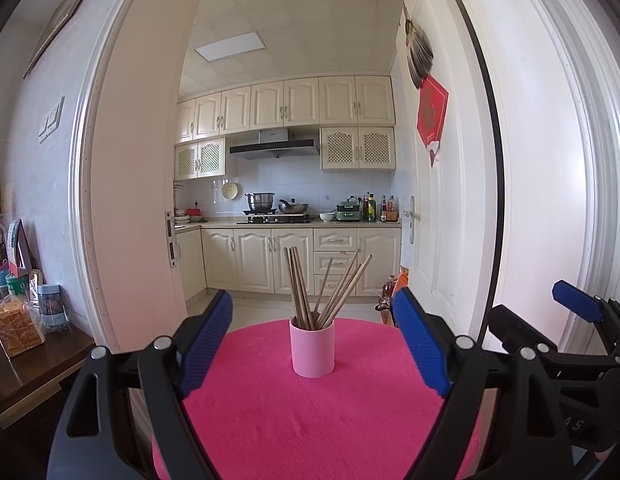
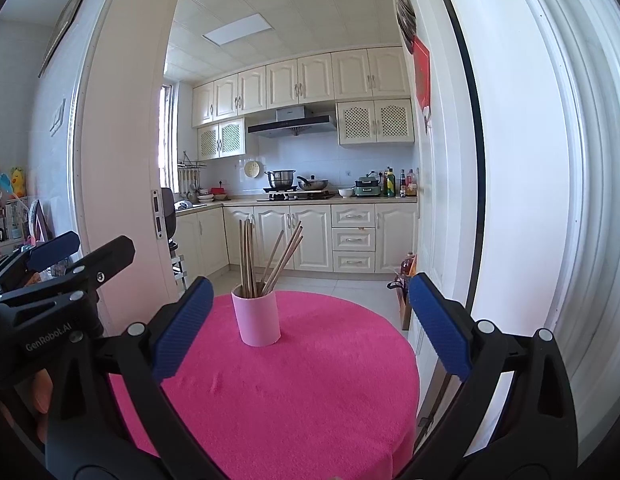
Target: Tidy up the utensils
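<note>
Your left gripper [image 1: 311, 344] spread wide and empty, your right gripper [image 2: 310, 328] likewise wide, both short of the pink cup [image 1: 312, 347], chopsticks [image 1: 306, 290] standing in it, mid pink tablecloth [image 1: 310, 420].

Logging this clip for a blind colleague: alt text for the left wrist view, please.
A pink cup of chopsticks stands upright on a pink-covered round table, framed between the open left gripper. Behind, a doorway opens onto a cream kitchen.
</note>
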Motion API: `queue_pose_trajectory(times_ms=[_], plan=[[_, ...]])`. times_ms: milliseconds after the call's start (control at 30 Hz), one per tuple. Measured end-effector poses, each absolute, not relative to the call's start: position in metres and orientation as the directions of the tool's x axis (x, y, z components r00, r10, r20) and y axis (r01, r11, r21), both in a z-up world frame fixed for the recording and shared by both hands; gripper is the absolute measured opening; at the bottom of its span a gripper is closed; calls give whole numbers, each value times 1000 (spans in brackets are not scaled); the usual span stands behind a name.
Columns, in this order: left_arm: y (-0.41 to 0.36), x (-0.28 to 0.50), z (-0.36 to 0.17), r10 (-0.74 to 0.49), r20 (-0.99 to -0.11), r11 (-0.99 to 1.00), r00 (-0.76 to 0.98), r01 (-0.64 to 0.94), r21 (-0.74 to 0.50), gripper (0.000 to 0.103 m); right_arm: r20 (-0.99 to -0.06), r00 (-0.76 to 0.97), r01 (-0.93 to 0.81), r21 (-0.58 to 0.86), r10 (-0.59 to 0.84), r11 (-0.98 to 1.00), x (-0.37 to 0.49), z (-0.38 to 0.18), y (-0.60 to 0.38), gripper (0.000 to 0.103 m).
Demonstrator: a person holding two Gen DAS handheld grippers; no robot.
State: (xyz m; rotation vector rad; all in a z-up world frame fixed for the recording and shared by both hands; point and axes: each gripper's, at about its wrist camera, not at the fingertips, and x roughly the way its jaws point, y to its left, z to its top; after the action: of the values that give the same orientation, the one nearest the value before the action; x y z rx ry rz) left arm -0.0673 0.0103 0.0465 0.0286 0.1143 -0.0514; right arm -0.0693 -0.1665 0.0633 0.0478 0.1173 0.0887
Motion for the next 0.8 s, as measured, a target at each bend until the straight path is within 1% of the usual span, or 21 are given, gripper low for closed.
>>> queue_pose_trajectory(times_ms=[800], plan=[[11,-62,39,-53,-130,998,990,57,26,81,-132,987,-85,56,92,995,-64,62,-167,96]])
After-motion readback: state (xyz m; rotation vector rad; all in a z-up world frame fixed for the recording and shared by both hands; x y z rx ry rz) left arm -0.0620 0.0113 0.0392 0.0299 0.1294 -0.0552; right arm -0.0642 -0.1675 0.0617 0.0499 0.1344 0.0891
